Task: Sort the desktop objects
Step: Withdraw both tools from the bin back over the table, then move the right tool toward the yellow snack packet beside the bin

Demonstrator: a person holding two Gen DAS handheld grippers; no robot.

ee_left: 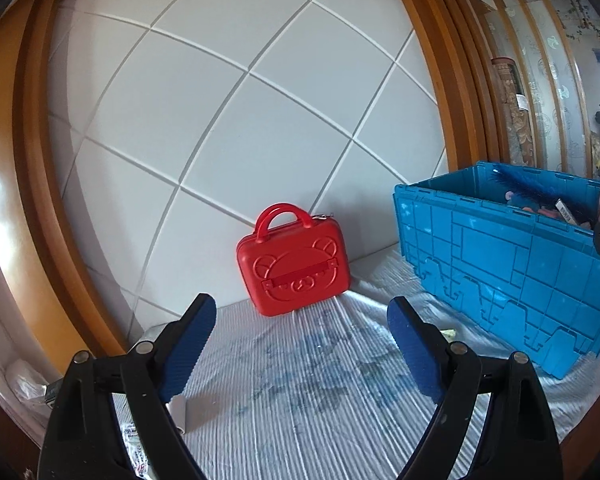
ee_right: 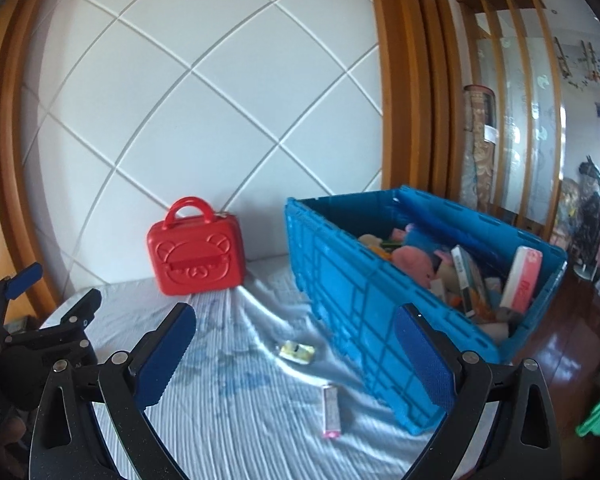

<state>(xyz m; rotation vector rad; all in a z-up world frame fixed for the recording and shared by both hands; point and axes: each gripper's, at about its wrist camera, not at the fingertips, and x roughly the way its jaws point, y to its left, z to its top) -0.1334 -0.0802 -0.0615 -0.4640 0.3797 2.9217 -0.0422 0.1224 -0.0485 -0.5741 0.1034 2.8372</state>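
From where I stand, a silver box (ee_left: 180,412) lies at the far left of the cloth-covered worktop (ee_right: 240,420), half hidden behind the left gripper (ee_left: 300,344), with a printed packet (ee_left: 134,444) beside it; too little shows to judge either. That gripper hangs empty, its fingers spread wide.

Next along, the red case (ee_right: 198,258) stands upright at the back, against the tiled wall (ee_right: 180,100). It looks like hard, smooth plastic, stiff and probably light. The flat faces could slip between the pads, so the arched handle on top seems the surest hold.

Out in the open cloth lie two small loose things. The yellow-green packet (ee_right: 297,351) is flat and looks crinkly and feather-light; it would need pinching at an edge, low to the cloth. The pink stick (ee_right: 331,410), slim and rigid-looking, sits nearer and should be taken across its narrow width. The cloth is wrinkled and soft, so it may bunch up under a low pinch.

The right gripper (ee_right: 296,358) hovers above these two, fingers wide apart and holding nothing.

At the right, the blue crate (ee_right: 360,320) stands just beside both, already heaped with toys and boxes. Its near wall crowds any approach from that side.
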